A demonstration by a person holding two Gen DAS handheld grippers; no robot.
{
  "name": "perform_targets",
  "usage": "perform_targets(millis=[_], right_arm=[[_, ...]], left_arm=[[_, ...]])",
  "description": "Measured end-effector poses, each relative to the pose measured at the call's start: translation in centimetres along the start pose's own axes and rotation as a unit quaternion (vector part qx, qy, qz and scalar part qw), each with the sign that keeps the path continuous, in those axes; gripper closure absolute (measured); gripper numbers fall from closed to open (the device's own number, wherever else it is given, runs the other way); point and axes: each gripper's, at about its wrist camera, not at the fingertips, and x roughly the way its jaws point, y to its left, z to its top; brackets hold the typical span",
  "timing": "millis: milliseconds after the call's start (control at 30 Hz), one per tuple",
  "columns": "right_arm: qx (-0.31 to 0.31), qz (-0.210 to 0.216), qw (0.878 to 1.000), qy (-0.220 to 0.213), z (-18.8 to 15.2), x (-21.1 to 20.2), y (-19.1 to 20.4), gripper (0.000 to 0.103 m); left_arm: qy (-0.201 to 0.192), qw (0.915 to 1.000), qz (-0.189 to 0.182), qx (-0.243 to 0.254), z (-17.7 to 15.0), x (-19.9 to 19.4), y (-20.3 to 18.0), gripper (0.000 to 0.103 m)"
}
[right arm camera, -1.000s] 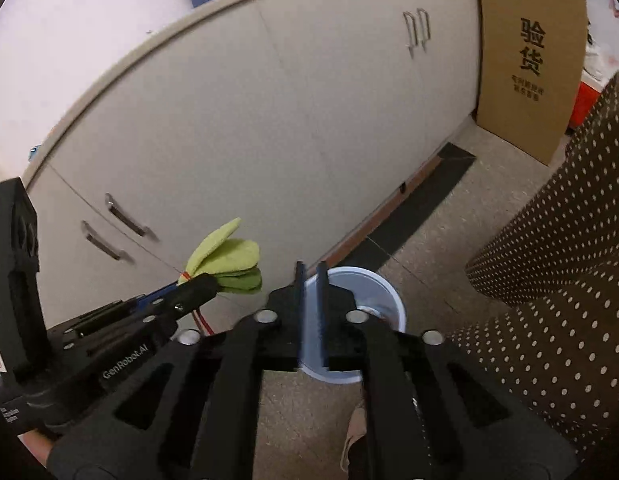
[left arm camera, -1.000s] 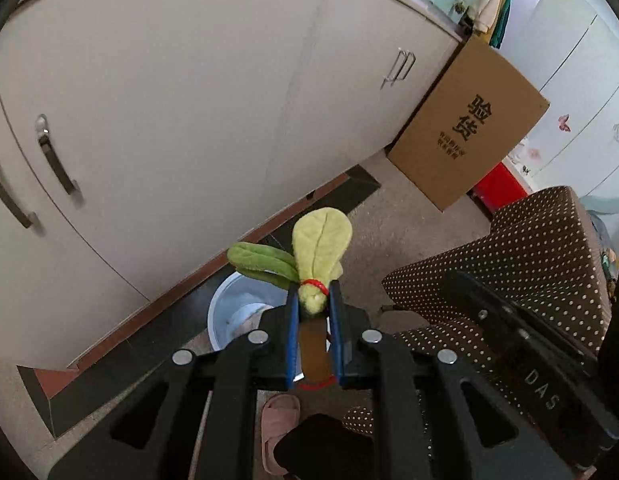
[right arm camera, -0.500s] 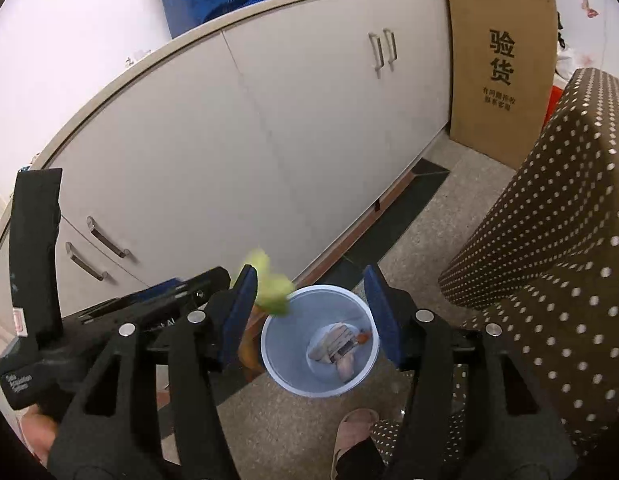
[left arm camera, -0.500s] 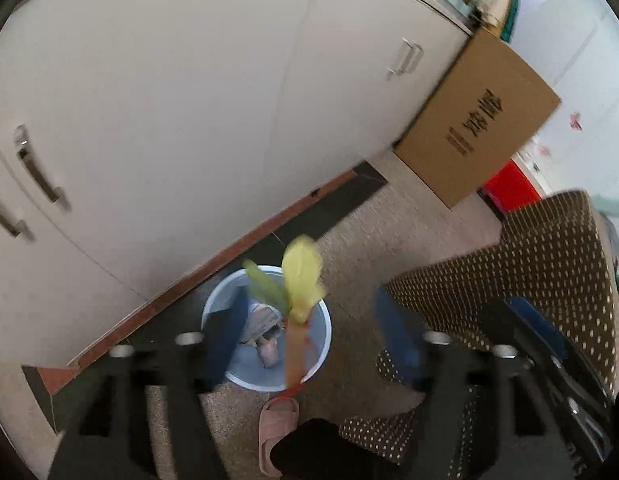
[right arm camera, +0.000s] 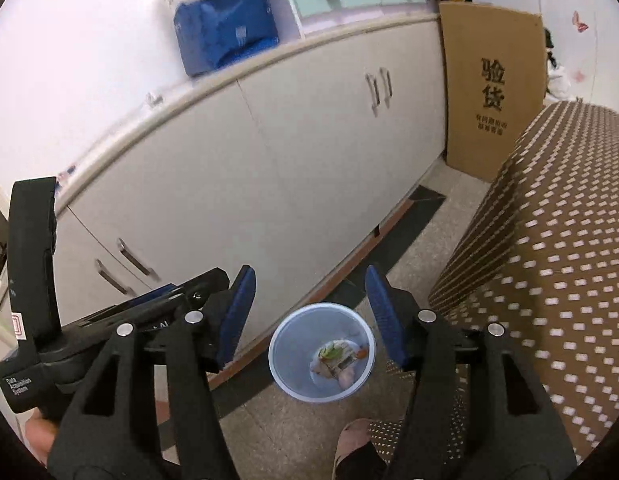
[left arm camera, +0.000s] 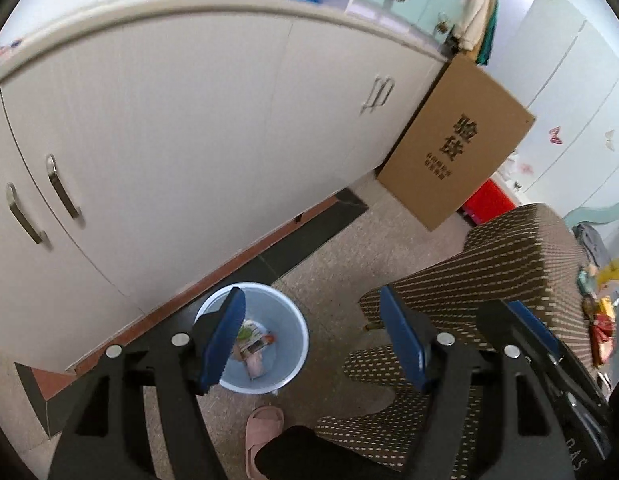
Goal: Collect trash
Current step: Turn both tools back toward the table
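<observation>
And we've let go: a second ago the left gripper (left arm camera: 309, 344) was pinching a green-and-yellow leafy scrap tied with a red band, and now its blue pads stand spread with nothing between them. That scrap (right arm camera: 328, 353) lies at the bottom of the pale blue trash bin (right arm camera: 279, 354), on top of the wrappers already there. The right gripper (right arm camera: 309, 316) was pressed nearly together then; its jaws have just been opening too, and they frame the bin with nothing held. So this piece is collected, we'd judge, and both tools are free for the next one. More litter seems to wait on the polka-dot covered surface (left arm camera: 549, 256), far right in the left view, where colourful wrappers (left arm camera: 601, 320) lie near its edge. Both grippers tilt downward over the bin, which stands on the floor just beside the white cabinet (left arm camera: 189, 128). The person's pink slipper (left arm camera: 263, 420) is near the bin's close side.
</observation>
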Motion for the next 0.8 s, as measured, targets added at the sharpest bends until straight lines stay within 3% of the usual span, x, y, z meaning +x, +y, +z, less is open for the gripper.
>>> perform_targets(millis=[233,467,800], right_arm=[[0.017,-0.012,0.999,-0.048,0.7,-6.5,-2.7,0.042],[0.052,-0.069,0.993,-0.086,-0.2,-13.5,-9.1,0.039],[0.119,-0.171,0.971,-0.115,-4.0,-22.3,-19.0,0.03]], left_arm=[[-0.029,0.9979,-0.044,0.036,-0.5,-4.5,-5.6,0.035],[-0.031,0.9914,-0.086,0.094,-2.6,-6.1,-14.1,0.034],[0.01,0.9684,-0.144,0.203,-8.1,-6.0,-26.6,0.034]])
